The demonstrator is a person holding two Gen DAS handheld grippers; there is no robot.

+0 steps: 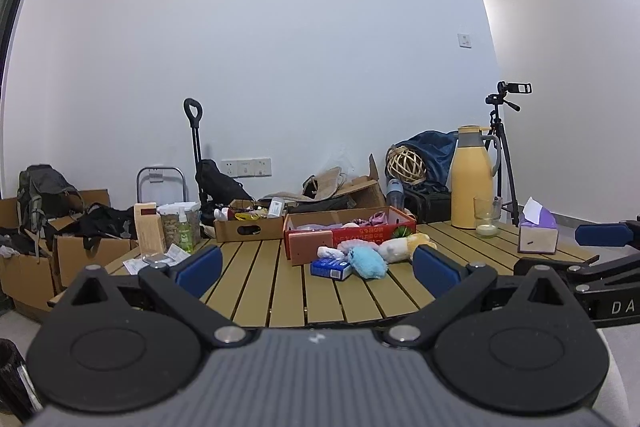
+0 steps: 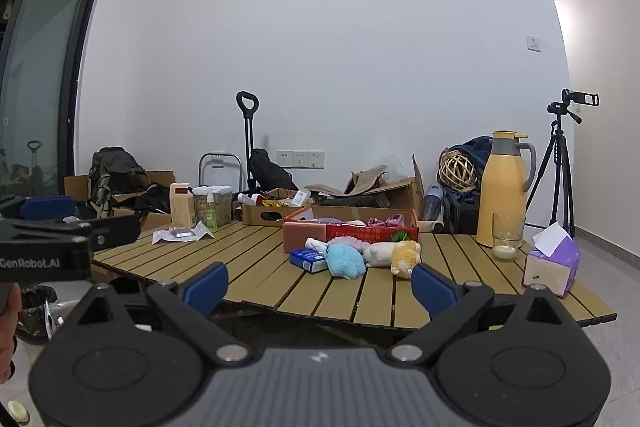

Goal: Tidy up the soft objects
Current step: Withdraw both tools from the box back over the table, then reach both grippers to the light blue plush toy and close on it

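Blue plush (image 2: 345, 260) lies with the other soft toys (image 2: 394, 254) on the slatted table (image 2: 256, 259), just before the red box (image 2: 352, 229); my right gripper (image 2: 320, 281) and left gripper (image 1: 318, 269) gape wide, both empty. Closing carelessly, I may pinch the small blue carton (image 2: 308, 259) touching the plush

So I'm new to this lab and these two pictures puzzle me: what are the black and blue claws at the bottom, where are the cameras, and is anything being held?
Each claw is a hand-held gripper carrying its own camera. One picture looks along the left gripper, the other along the right gripper. Both stand open and empty. Ahead is a slatted table with a blue plush toy, a yellow plush toy, a small blue box, a red cardboard box, a yellow jug and a tissue box.
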